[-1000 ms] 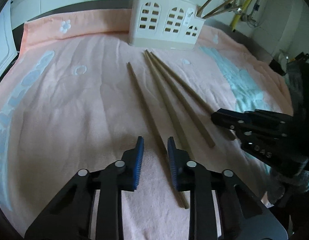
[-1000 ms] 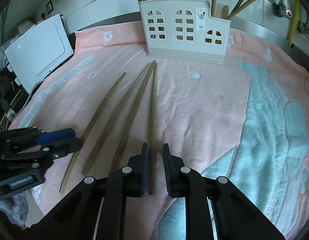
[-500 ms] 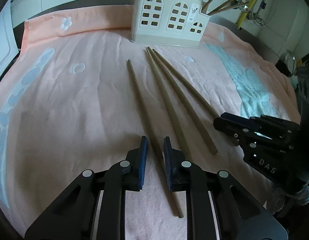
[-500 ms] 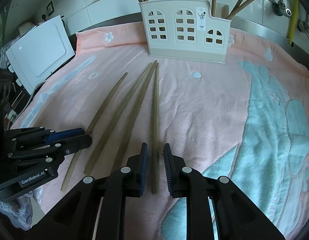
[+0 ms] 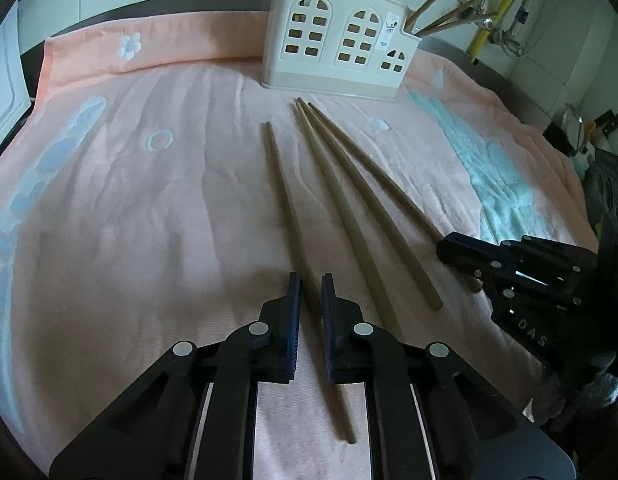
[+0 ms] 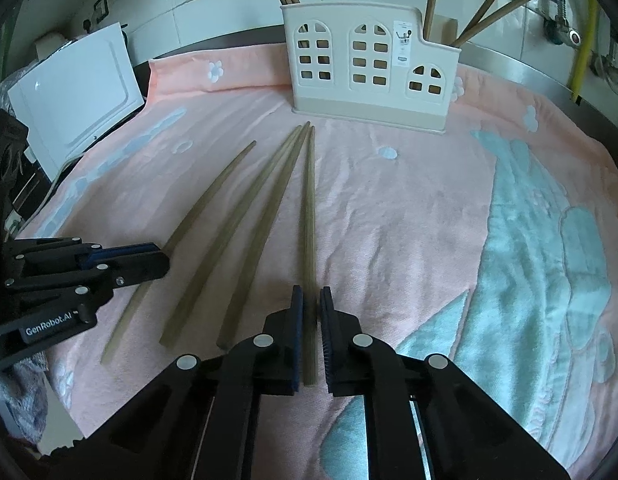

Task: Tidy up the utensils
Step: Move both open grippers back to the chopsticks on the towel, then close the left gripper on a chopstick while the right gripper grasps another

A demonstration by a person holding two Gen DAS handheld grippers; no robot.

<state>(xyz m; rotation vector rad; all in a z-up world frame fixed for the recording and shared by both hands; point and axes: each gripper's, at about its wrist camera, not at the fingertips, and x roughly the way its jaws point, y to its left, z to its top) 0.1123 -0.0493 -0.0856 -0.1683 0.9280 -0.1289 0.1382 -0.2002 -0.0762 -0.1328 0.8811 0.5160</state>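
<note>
Four long chopsticks lie on the pink towel [image 6: 389, 216], all running from its near edge toward the white utensil holder [image 6: 369, 80] at the far edge, thin tips fanning in toward the holder's foot.

At the left, the left gripper [image 5: 309, 280] has just been closing, and its jaws now look clamped on the leftmost chopstick [image 5: 285, 200] near its thick end. The stick's long axis runs straight out ahead of the jaws, a short tail poking back beneath them toward the near edge.

The two middle chopsticks [image 6: 245, 232] lie free between the grippers, their tips touching or close to it.

At the right, the right gripper [image 6: 311, 292] has also just been closing, and its pads pinch the rightmost chopstick [image 6: 309, 208] by the thick end, the stick again in line with the fingers and pointing at the holder.

Each hand is nearest its own outer stick, so neither needs to cross over. I judge that the next move is a lift and a swing upright, since both sticks lie flat. The holder already has chopsticks standing in its left and right compartments.
</note>
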